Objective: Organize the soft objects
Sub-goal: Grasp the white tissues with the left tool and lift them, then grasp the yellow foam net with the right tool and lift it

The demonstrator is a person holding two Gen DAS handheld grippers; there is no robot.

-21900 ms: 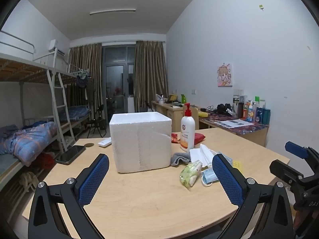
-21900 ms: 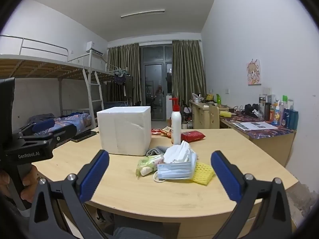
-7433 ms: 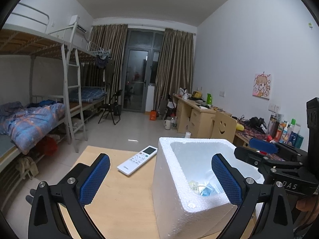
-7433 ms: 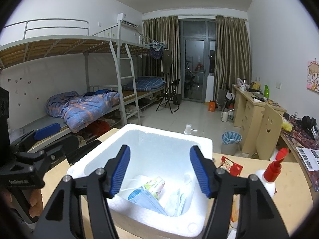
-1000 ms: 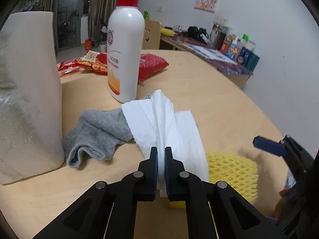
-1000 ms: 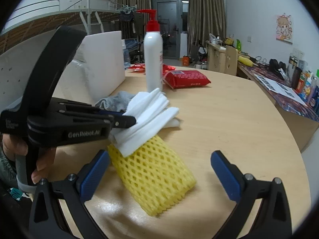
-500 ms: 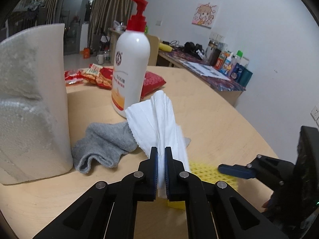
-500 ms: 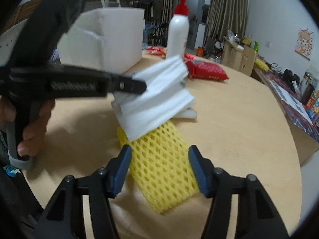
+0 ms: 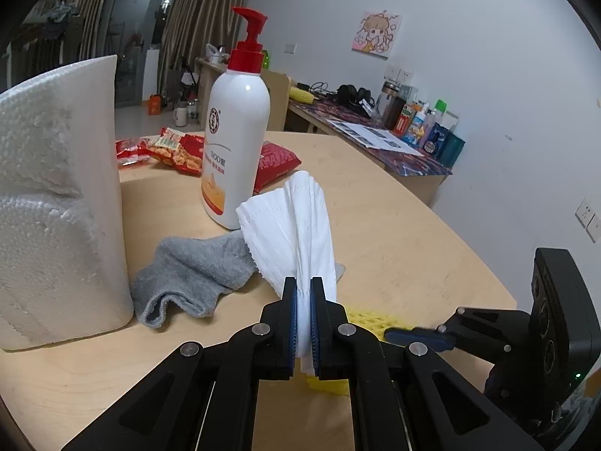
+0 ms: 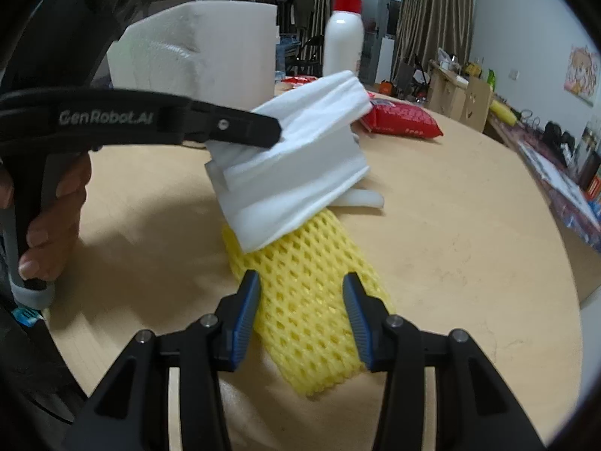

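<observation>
Sock (image 9: 188, 274) between foam box (image 9: 56, 195) and pump bottle (image 9: 236, 143).

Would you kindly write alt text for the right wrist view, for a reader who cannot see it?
The right gripper, jaws just closing, straddles a yellow foam net lying on a wooden table. Above it, the left gripper holds a folded white tissue stack lifted over the net's far end. Behind stand a white foam box and pump bottle.

white folded tissues (image 9: 300, 221) hang lifted above yellow foam net (image 10: 308, 300) on table.
</observation>
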